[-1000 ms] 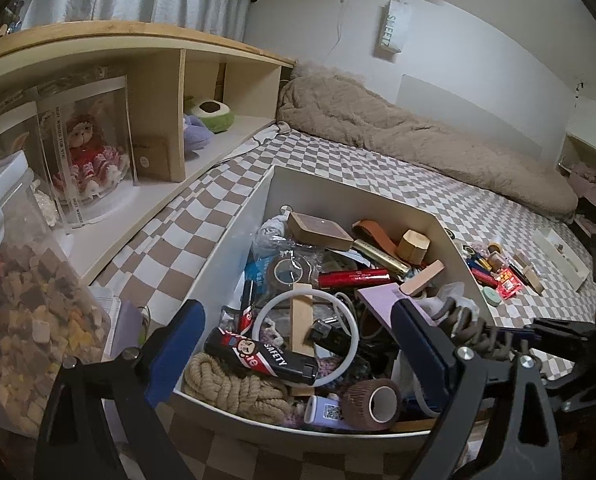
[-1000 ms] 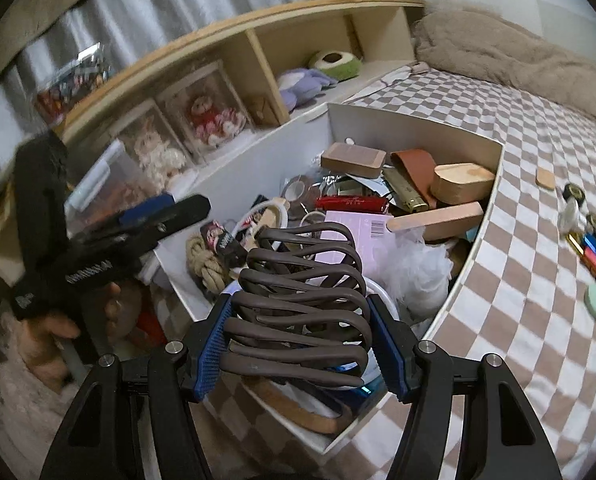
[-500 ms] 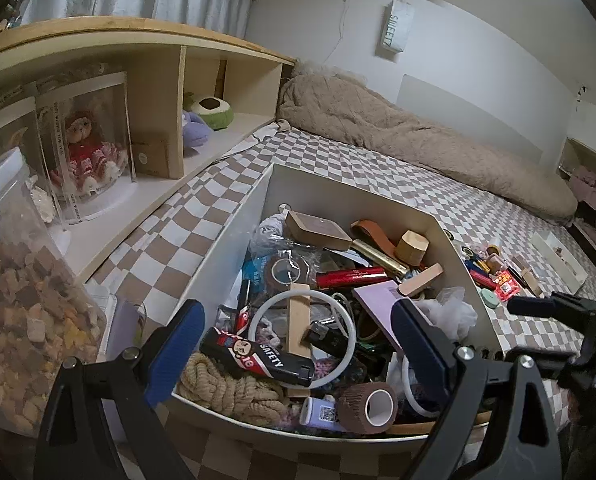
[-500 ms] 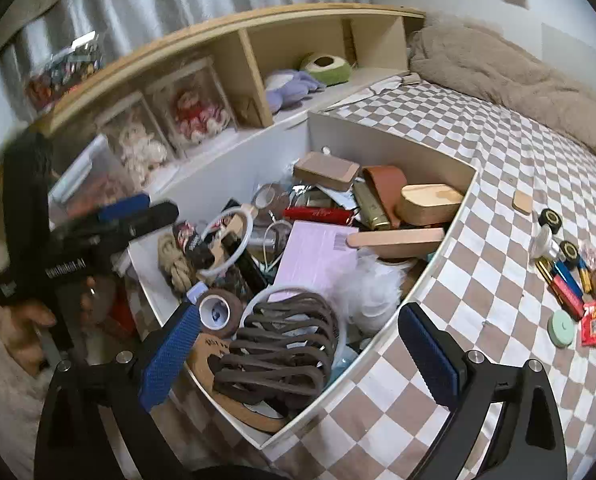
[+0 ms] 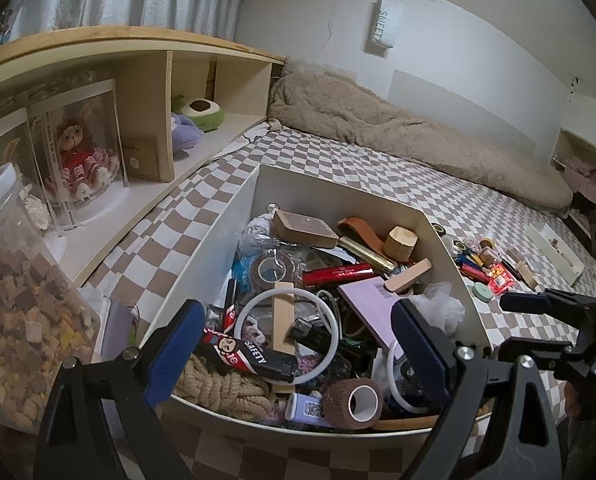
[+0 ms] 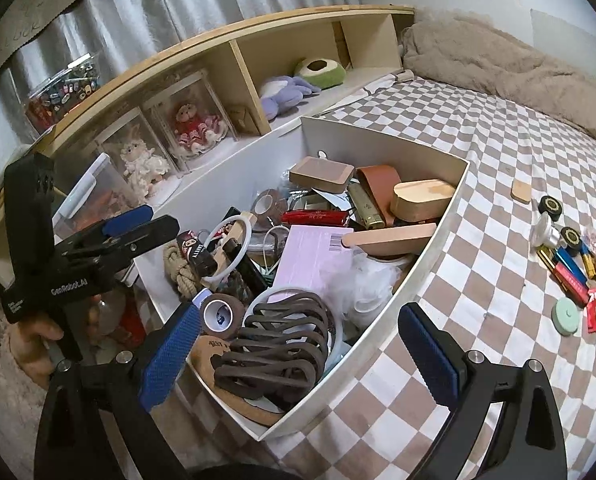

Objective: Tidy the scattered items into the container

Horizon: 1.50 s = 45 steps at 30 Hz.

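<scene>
A white box (image 6: 430,264) (image 5: 226,240) stands on the checkered bed, packed with several odds and ends. A brown wavy hair clip (image 6: 278,344) lies loose in its near corner beside a roll of brown tape (image 6: 222,314). My right gripper (image 6: 300,314) hangs open just above the clip, its pads apart from it. My left gripper (image 5: 298,312) is open over the box's near end, above a rope coil (image 5: 218,384) and a white ring (image 5: 286,332), holding nothing. Small scattered items (image 6: 570,264) (image 5: 482,264) lie on the bed to the right of the box.
A wooden shelf (image 5: 150,80) with boxed dolls and plush toys runs along the left. A clear tub of snacks (image 5: 22,304) stands close at the left. A beige blanket (image 5: 398,132) lies at the far end of the bed, and a white tray (image 5: 554,252) at the right.
My right gripper opened and let go of the brown hair clip, which now rests in the box; the gripper then drew back a little. My left gripper stayed put.
</scene>
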{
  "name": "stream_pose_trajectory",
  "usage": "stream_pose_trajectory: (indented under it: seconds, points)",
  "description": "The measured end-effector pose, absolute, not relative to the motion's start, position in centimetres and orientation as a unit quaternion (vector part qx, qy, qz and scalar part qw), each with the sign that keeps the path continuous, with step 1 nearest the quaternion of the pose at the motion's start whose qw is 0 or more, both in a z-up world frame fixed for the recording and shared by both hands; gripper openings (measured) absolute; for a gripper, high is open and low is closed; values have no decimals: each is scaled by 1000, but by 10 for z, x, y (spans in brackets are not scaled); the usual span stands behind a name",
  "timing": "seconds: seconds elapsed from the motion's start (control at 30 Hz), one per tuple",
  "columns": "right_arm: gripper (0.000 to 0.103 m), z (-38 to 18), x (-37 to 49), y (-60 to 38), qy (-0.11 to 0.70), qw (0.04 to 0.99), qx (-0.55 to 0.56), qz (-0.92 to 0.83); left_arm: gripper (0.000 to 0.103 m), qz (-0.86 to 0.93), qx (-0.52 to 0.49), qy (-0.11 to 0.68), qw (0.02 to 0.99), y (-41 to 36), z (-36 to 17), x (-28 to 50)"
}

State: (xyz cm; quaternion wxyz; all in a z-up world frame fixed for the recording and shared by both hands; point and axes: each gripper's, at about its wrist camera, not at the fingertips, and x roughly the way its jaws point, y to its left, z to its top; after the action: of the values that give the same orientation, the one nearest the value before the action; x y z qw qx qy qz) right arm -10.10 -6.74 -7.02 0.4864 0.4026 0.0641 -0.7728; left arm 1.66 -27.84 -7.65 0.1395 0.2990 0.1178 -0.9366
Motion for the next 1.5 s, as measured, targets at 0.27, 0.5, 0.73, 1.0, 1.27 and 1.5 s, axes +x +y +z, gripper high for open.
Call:
stream_pose_trajectory:
  seconds: [0.27, 0.5, 0.73, 1.0, 1.27, 1.5]
  points:
    - [99, -64, -101, -62, 55, 486, 399, -775, 103, -940, 296, 104, 134, -269, -72, 19]
    - [99, -60, -102, -57, 51, 485, 395, -779, 103, -939, 297, 97, 144, -259, -66, 20]
    - [99, -56, -106, -42, 40, 472, 393, -788, 103, -939, 294, 97, 147, -250, -59, 19]
    - [99, -45, -111, -17, 24, 458, 381, -803, 103, -943, 288, 91, 141, -232, -48, 14]
    - [99, -36, -113, 12, 14, 437, 372, -819, 103, -949, 279, 83, 120, -207, -35, 7]
    - [99, -26, -116, 47, 1, 412, 363, -836, 103, -955, 269, 71, 103, -181, -22, 3]
